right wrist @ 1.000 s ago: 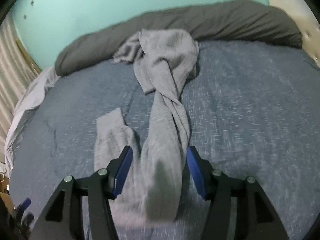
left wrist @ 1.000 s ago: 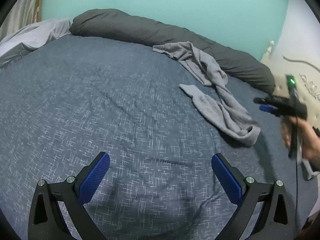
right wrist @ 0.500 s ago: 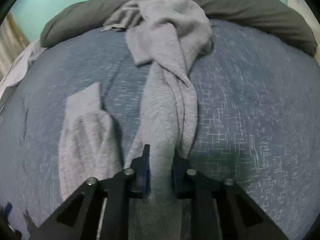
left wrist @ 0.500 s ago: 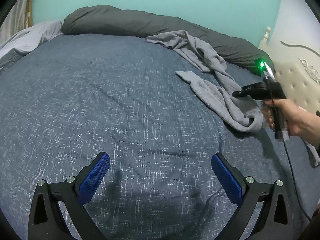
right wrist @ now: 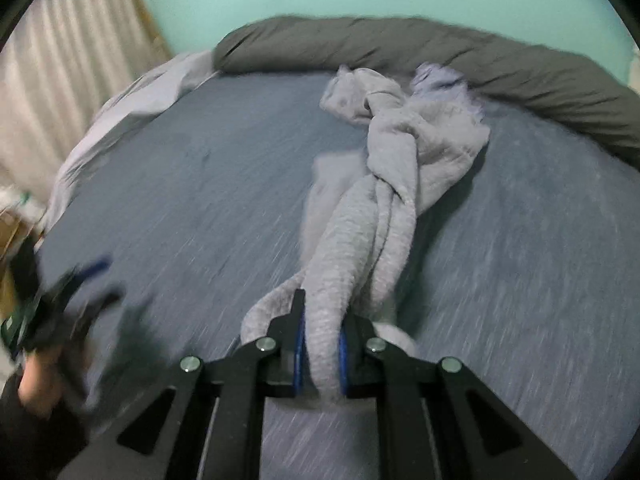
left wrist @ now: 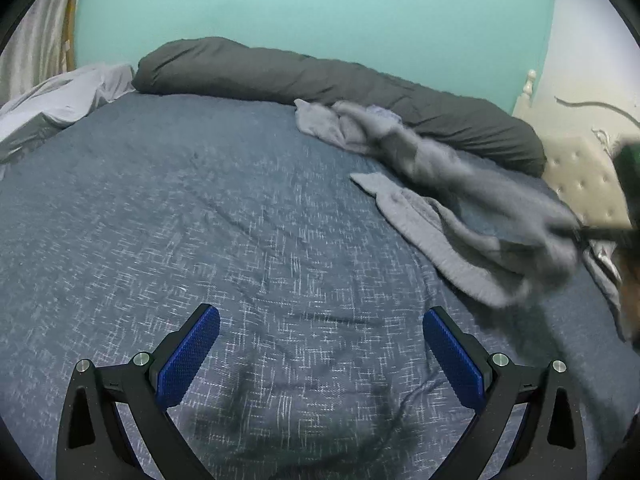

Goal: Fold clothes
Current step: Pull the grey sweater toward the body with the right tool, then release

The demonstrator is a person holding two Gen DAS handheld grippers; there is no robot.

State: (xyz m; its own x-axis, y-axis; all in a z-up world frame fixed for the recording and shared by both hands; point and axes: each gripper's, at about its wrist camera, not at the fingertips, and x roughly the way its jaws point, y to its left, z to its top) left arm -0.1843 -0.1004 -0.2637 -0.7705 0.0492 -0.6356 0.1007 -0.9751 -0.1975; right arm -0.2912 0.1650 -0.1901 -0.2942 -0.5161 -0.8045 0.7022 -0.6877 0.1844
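One second ago the right gripper [right wrist: 320,350] stood open; now it clamps the twisted garment [right wrist: 384,184] and lifts it. Left gripper [left wrist: 320,356] gapes, empty.

Pale grey garment [right wrist: 384,184] on blue white-flecked bedspread [left wrist: 200,220]; charcoal bolster [left wrist: 320,80]; aqua wall [left wrist: 320,8].

No legible text, label, brand name, number or sign is found in either view.
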